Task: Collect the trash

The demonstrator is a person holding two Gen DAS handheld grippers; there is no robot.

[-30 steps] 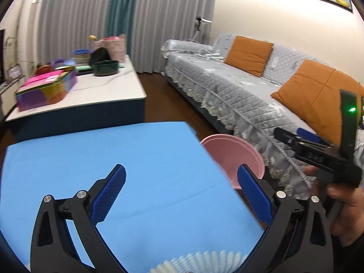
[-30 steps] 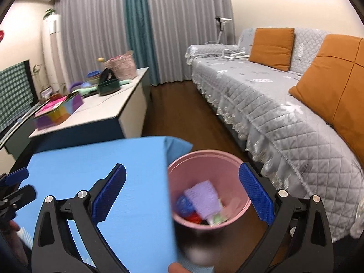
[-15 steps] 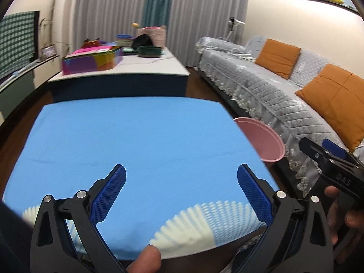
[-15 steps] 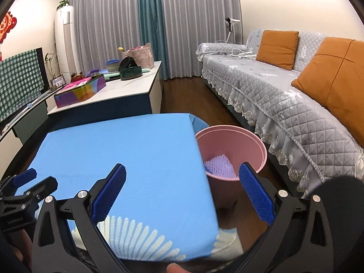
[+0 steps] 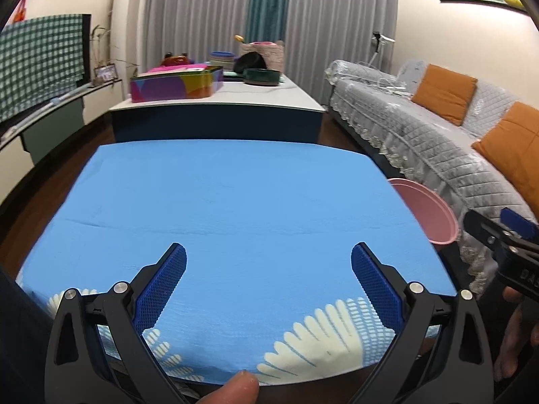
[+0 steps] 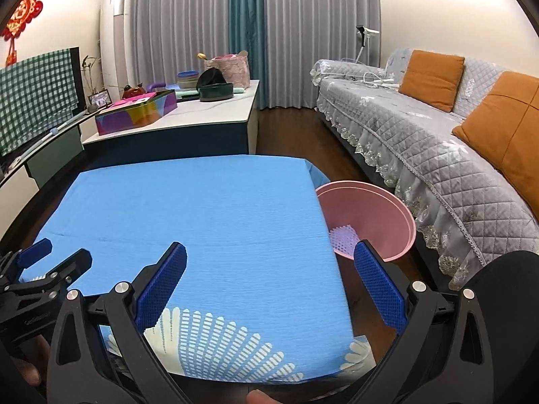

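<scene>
The table (image 5: 235,202) is covered by a blue cloth with a pale fan pattern along its near edge, and its top is taken as the reference for all positions below.

The left gripper (image 5: 268,286) is held above the near part of the table, its jaws spread wide with nothing between the blue pads (image 5: 161,289). The right gripper (image 6: 269,286) is likewise held above the near part of the table, toward the right edge, jaws wide apart and empty. A fingertip (image 5: 241,387) is seen at the bottom edge of the left wrist view, below the near edge of the table.

A pink bin (image 6: 380,202) stands on the floor just beside the table's right edge, near the far right corner, between the table and a grey quilted sofa (image 6: 438,155). A purple textured item (image 6: 343,237) is seen lying inside the bin; its nature cannot be told. In the left wrist view only part of the bin's rim (image 5: 427,212) is visible past the table edge.

Beyond the far edge of the table, a white-topped counter (image 5: 235,97) carries a multicoloured box (image 5: 175,84) and a dark green bowl (image 5: 262,76). Orange cushions (image 6: 431,79) rest on the sofa.
</scene>
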